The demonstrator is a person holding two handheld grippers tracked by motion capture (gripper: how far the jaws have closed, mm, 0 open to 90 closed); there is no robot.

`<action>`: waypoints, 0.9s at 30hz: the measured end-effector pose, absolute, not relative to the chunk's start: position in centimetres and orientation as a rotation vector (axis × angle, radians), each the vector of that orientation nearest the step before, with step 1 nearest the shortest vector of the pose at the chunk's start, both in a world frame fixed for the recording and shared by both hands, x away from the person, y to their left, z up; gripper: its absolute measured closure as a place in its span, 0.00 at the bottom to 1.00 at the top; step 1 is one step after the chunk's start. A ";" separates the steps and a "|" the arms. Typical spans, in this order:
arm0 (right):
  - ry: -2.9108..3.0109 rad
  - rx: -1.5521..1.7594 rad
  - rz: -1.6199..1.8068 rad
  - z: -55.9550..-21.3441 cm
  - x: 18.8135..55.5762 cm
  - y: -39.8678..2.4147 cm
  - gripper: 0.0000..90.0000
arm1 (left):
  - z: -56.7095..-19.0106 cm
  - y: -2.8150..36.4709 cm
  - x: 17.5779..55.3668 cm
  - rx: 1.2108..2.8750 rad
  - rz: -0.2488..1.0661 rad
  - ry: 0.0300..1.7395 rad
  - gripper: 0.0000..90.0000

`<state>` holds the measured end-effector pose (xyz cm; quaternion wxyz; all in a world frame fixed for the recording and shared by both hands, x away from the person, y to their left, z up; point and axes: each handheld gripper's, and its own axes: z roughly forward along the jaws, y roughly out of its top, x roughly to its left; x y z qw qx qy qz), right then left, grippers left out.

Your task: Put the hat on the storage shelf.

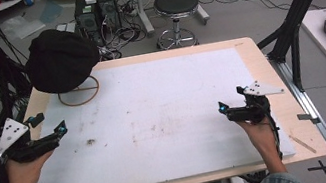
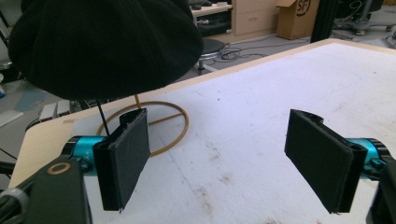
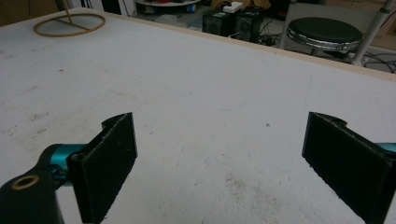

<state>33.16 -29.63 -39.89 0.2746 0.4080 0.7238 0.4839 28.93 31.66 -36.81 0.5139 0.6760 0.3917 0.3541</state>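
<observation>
Black knitted hat (image 1: 61, 58) is seen perched on a stand whose brass-coloured ring base (image 1: 80, 92) rests on the white mat (image 1: 166, 121) near the far left corner of the worktop (image 1: 270, 77). In the left gripper view the hat (image 2: 105, 44) hangs above the ring base (image 2: 161, 126), just beyond the jaws. The left gripper (image 1: 46, 124) is held low over the left edge of the mat, its jaws spread wide with nothing between them; the same wide gap is seen in its own view (image 2: 226, 158). Scattered dark smudges (image 1: 90, 142) are marked on the mat between the two grippers. The right gripper (image 1: 231, 99) is held near the right edge of the mat, well apart from the hat, its jaws likewise spread wide and empty, as confirmed in the right gripper view (image 3: 219, 163). A round black stool (image 1: 176, 5) is seen on the floor beyond the far edge.
</observation>
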 end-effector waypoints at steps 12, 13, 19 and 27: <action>1.951 1.100 1.300 -40.1 33.2 -29.6 0.11 | -38.9 31.8 28.3 1.645 0.832 0.965 0.24; 1.950 1.098 1.298 -40.1 33.2 -29.6 0.11 | -39.0 31.8 28.3 1.647 0.832 0.968 0.24; 1.949 1.099 1.299 -40.1 33.2 -29.6 0.11 | -39.3 31.7 28.3 1.652 0.828 0.975 0.24; 1.954 1.101 1.300 -40.1 33.1 -29.5 0.11 | -39.5 31.4 28.5 1.669 0.829 0.966 0.24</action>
